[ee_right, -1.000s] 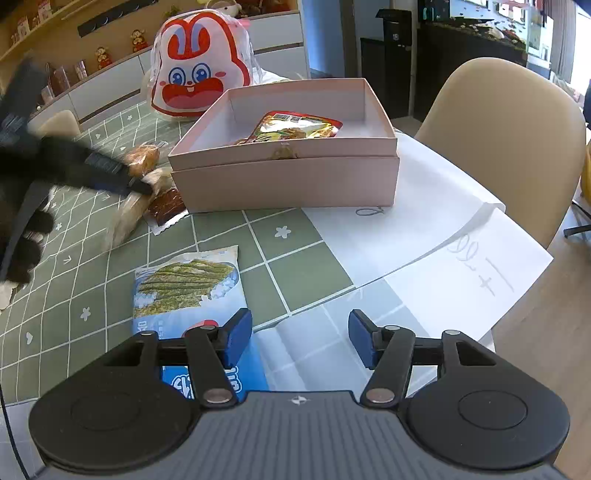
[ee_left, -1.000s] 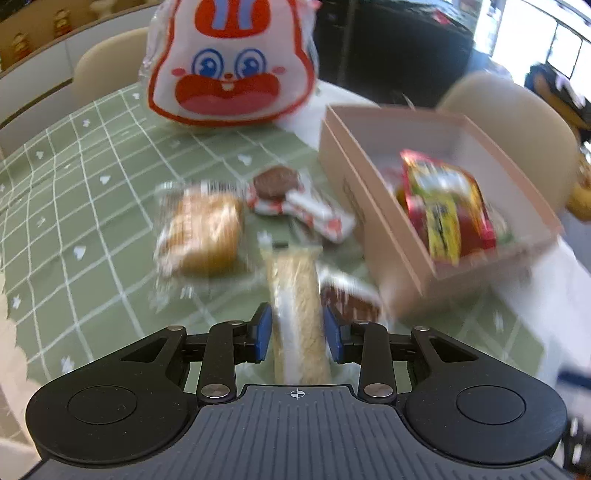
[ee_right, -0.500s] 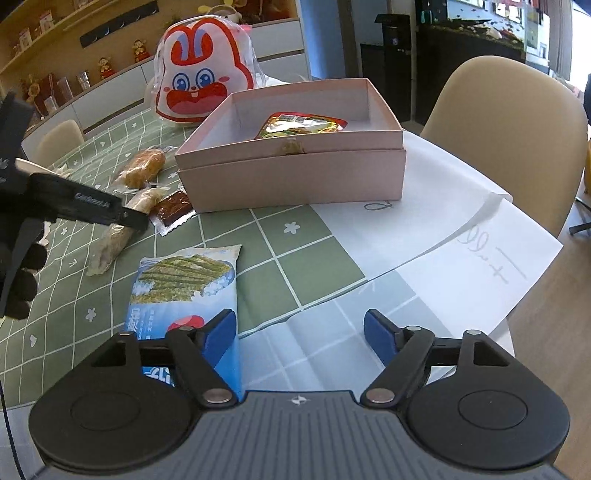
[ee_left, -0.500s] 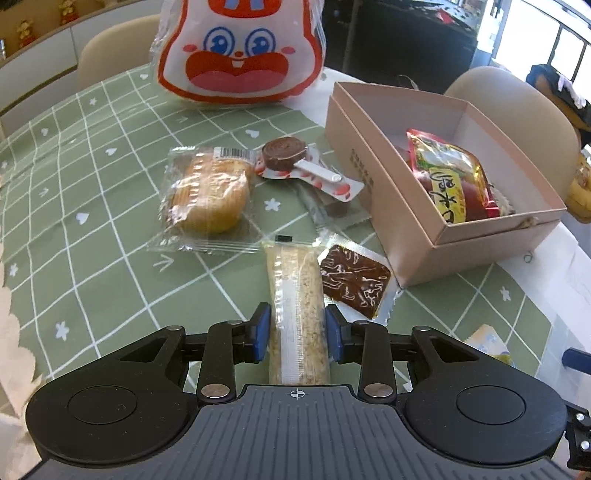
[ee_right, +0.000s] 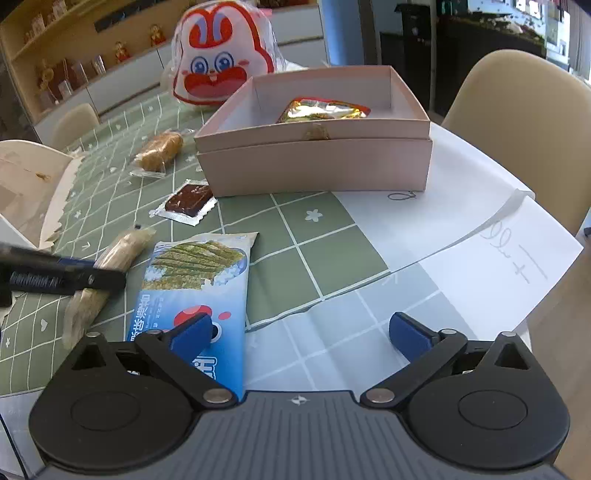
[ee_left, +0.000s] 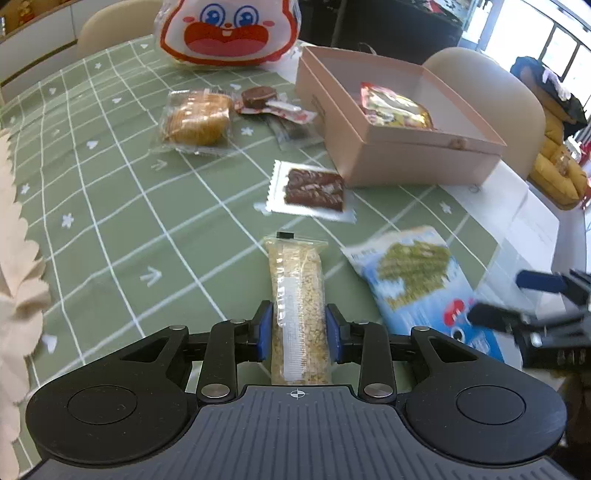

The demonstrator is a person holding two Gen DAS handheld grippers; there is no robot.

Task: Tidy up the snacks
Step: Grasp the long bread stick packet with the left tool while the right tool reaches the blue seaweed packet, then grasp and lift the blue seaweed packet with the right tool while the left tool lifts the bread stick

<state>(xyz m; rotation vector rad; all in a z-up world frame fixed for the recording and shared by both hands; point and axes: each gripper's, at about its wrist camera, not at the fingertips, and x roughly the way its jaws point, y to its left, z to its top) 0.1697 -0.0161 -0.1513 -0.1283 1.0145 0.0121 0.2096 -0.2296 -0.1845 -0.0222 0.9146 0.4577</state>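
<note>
My left gripper (ee_left: 298, 328) is shut on a long clear-wrapped oat bar (ee_left: 297, 295), held low over the green tablecloth; it also shows in the right wrist view (ee_right: 110, 266). My right gripper (ee_right: 301, 332) is open and empty, its left finger over the end of a blue seaweed snack bag (ee_right: 195, 280), also in the left wrist view (ee_left: 413, 273). The pink box (ee_left: 369, 147) holds a red-and-gold packet (ee_left: 395, 107). A brown bar in clear wrap (ee_left: 314, 190), a bread roll (ee_left: 199, 118) and a chocolate cookie (ee_left: 258, 96) lie on the cloth.
A big rabbit-face bag (ee_left: 229, 33) stands at the table's far side. White paper sheets (ee_right: 480, 236) lie right of the box. A white torn carton (ee_right: 26, 184) sits at the left. Beige chairs (ee_right: 524, 122) surround the table.
My left gripper has pulled back toward the near edge with the oat bar in it. My right gripper has opened wider and shifted slightly forward over the blue bag.
</note>
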